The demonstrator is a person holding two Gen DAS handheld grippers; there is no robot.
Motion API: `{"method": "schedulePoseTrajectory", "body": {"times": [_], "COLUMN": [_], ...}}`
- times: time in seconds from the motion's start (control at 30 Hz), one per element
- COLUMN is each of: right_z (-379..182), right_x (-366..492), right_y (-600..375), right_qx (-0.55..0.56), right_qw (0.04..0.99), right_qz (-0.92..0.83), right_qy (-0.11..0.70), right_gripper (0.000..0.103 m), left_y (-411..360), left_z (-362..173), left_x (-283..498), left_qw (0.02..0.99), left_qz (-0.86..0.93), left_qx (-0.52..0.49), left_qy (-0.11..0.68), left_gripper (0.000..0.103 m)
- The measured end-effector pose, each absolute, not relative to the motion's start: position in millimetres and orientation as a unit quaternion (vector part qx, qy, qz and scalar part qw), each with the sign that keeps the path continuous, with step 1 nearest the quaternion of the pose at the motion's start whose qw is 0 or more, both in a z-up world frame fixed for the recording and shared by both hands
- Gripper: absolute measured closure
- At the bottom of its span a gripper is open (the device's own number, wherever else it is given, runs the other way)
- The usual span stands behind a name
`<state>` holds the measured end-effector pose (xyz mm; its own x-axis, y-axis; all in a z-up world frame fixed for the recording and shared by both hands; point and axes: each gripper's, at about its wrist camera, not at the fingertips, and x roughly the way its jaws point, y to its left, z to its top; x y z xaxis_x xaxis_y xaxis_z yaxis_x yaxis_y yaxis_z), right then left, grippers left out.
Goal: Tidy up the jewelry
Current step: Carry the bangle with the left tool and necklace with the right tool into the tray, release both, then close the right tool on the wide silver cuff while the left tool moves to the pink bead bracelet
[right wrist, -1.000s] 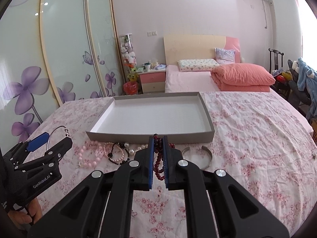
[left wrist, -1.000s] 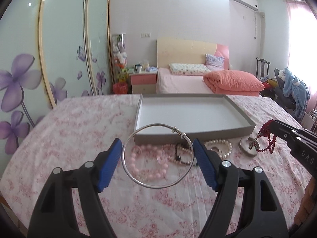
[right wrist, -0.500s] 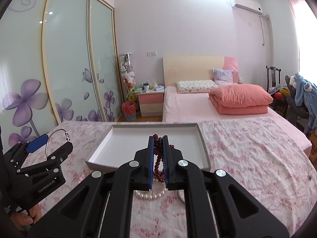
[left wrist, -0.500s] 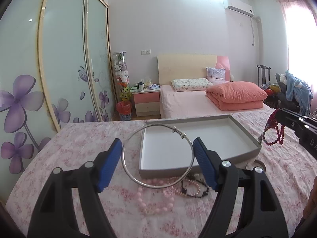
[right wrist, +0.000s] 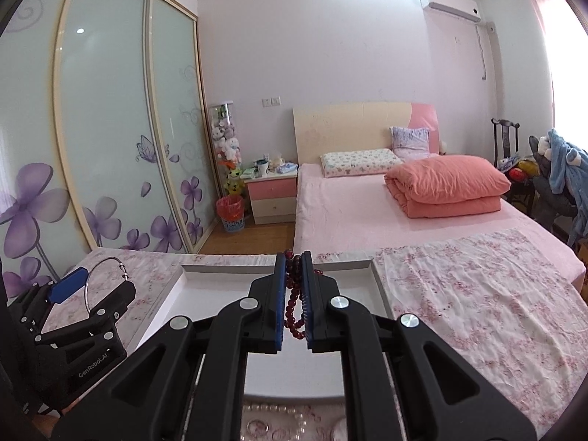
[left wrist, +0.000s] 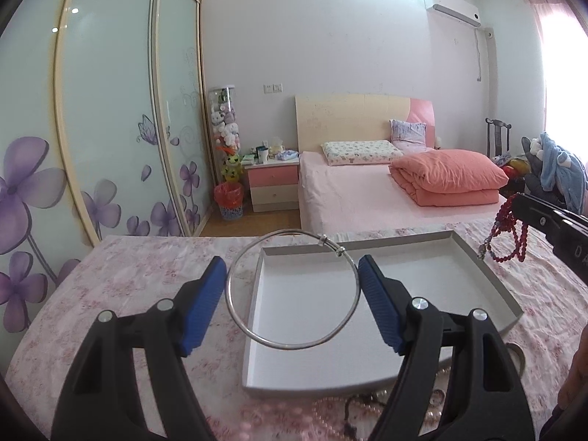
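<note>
My left gripper is shut on a thin silver bangle, held across its width above the near left part of a grey tray with a white floor. My right gripper is shut on a dark red bead bracelet that hangs between the fingers, above the tray. The right gripper with the red beads shows at the right of the left wrist view. The left gripper with the bangle shows at the left of the right wrist view.
Pearl and pink bead strands lie on the floral pink cloth in front of the tray; pearls also show in the right wrist view. A metal ring piece lies at the tray's near right corner. A bed stands behind.
Both grippers have risen and moved forward over the tray with their jewelry. The loose strands on the cloth have dropped to the bottom edge of both views.
</note>
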<state>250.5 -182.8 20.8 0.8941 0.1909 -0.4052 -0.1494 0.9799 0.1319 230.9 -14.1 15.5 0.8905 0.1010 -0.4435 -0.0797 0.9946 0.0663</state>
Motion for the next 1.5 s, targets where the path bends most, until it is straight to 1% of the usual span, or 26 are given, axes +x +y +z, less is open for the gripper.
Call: {"method": "schedulePoseTrajectory", "body": {"times": [0.27, 0.47, 0.53, 0.57, 0.6, 0.67, 1.0, 1.17, 1.27, 1.5], "right_z": [-16.8, -31.6, -32.5, -32.3, -31.8, -29.6, -15.7, -9.0, -10.2, -33.4], "right_x": [306.0, 321.7, 322.0, 320.2, 317.5, 318.3, 298.5, 273.2, 255.6, 217.4], "right_y": [-176.8, -174.2, -176.0, -178.6, -181.7, -182.9, -197.0, -203.5, -210.4, -227.1], "right_qx": [0.067, 0.073, 0.074, 0.076, 0.077, 0.078, 0.075, 0.07, 0.061, 0.041], "right_qw": [0.951, 0.94, 0.94, 0.941, 0.943, 0.944, 0.951, 0.952, 0.951, 0.934], "right_qz": [0.089, 0.091, 0.09, 0.087, 0.083, 0.08, 0.066, 0.065, 0.064, 0.054], "right_qy": [0.289, 0.321, 0.321, 0.318, 0.313, 0.31, 0.293, 0.291, 0.296, 0.351], "right_gripper": [0.094, 0.092, 0.085, 0.071, 0.062, 0.062, 0.062, 0.062, 0.062, 0.061], "left_y": [-17.4, -23.7, -24.9, -24.0, -24.0, -20.9, 1.7, 12.2, 20.5, 47.8], "left_z": [-17.4, -33.8, -37.0, -37.7, -37.7, -36.8, -18.7, -6.1, -2.9, -11.2], "left_x": [291.4, 317.3, 321.6, 322.9, 324.9, 325.9, 310.9, 276.2, 250.9, 189.4], "left_qw": [0.959, 0.951, 0.95, 0.95, 0.95, 0.951, 0.955, 0.958, 0.959, 0.951], "left_qz": [0.035, 0.02, 0.016, 0.016, 0.016, 0.02, 0.053, 0.058, 0.061, 0.07], "left_qx": [0.023, 0.026, 0.027, 0.027, 0.028, 0.027, 0.008, 0.01, 0.009, 0.012], "left_qy": [0.281, 0.307, 0.312, 0.312, 0.311, 0.307, 0.293, 0.281, 0.278, 0.301], "left_gripper": [0.031, 0.03, 0.03, 0.03, 0.028, 0.026, 0.026, 0.026, 0.022, 0.019]}}
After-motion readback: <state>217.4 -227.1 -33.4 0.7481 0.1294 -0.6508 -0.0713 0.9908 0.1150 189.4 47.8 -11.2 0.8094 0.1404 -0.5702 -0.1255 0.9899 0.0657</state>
